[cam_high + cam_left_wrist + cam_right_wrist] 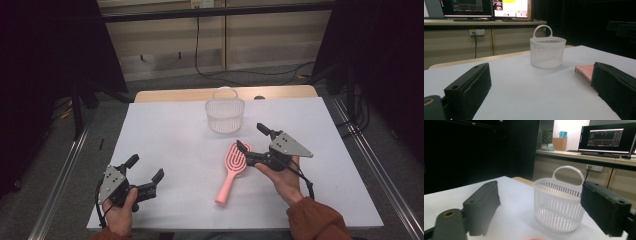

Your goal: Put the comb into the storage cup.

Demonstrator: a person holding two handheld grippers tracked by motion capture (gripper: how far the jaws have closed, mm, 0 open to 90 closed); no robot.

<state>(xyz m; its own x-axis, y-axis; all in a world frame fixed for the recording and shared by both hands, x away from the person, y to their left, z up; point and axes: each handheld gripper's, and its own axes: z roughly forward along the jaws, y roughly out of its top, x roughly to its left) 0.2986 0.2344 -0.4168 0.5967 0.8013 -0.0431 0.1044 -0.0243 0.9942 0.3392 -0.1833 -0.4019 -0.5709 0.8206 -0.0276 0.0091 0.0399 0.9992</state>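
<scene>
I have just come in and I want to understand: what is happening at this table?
A person sits at a white table with a gripper in each hand. The right gripper is open, its jaws just above the head of a pink hairbrush that lies flat; nothing is gripped yet. A white basket stands upright beyond the brush, apart from it. The left gripper is open too, at the near left corner, and holds nothing.

My right gripper (251,137) jaws apart above the pink plastic hairbrush (232,171), white slatted plastic basket (225,115) beyond, my left gripper (146,167) idle, open.
</scene>
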